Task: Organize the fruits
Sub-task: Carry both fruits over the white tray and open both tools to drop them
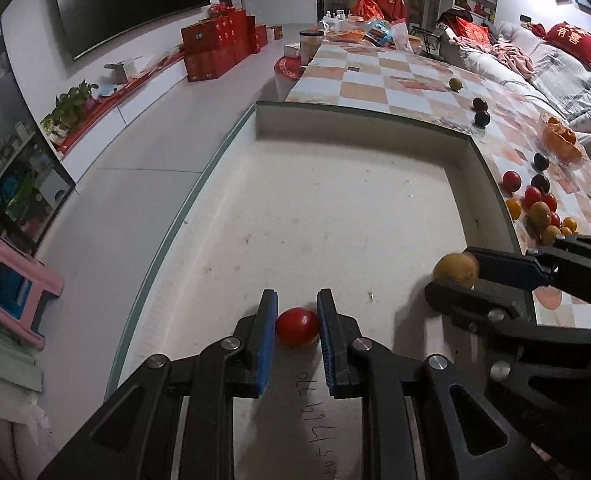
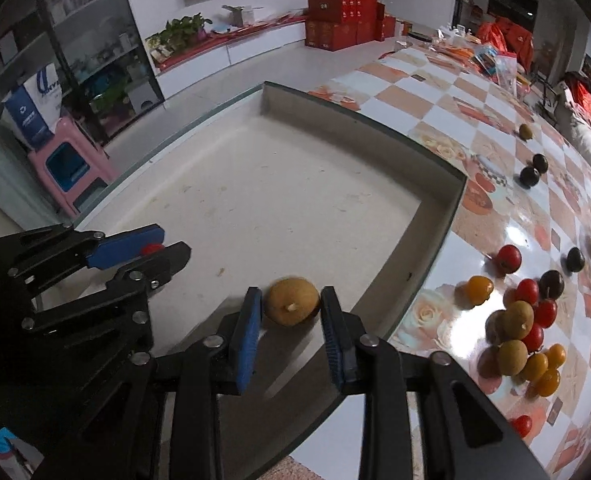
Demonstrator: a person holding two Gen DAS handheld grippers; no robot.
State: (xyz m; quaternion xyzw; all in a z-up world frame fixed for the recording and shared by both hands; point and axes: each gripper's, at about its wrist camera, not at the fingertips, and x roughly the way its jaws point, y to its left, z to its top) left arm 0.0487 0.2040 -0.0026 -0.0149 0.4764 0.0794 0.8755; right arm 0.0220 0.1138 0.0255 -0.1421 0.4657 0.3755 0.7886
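In the left wrist view, your left gripper (image 1: 296,334) pinches a small red tomato (image 1: 297,327) low over the near part of the white tray (image 1: 335,200). It is light, smooth and soft, so I think a gentle squeeze across its middle is enough.

In the right wrist view, your right gripper (image 2: 291,314) has its fingers a little spread around a tan round fruit (image 2: 291,300), which seems to rest on the tray near the right wall. It looks firm and can roll.
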